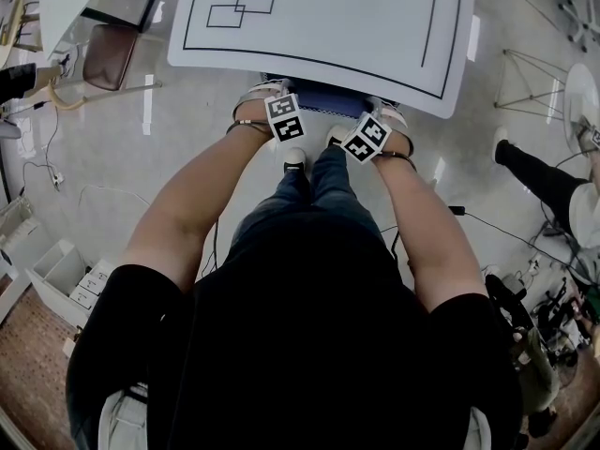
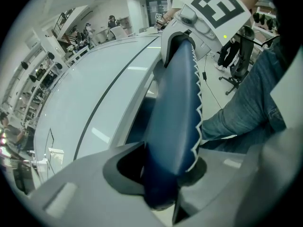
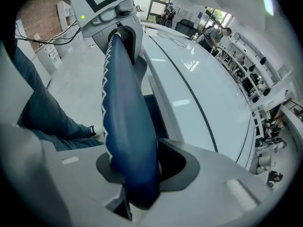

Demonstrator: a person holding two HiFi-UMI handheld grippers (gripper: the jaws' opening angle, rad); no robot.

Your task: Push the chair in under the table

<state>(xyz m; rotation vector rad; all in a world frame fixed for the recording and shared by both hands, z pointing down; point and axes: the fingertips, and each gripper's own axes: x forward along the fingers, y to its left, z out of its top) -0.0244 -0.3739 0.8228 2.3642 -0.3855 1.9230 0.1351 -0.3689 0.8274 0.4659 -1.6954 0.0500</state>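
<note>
The chair's blue padded backrest (image 1: 330,102) shows just at the near edge of the white table (image 1: 394,36), its seat hidden under the tabletop. My left gripper (image 1: 268,94) is shut on the backrest's left end and my right gripper (image 1: 388,112) on its right end. In the left gripper view the backrest (image 2: 176,122) runs up from between the left gripper's (image 2: 165,176) jaws, beside the table (image 2: 90,98). The right gripper view shows the same edge (image 3: 124,122) pinched in the right gripper (image 3: 135,174), the table (image 3: 194,98) to its right.
A brown chair (image 1: 109,54) stands at the far left by another table. A wire stool frame (image 1: 531,82) and another person's leg (image 1: 544,178) are at the right. White drawers (image 1: 66,279) and floor cables lie at the left. My own shoe (image 1: 294,160) is behind the chair.
</note>
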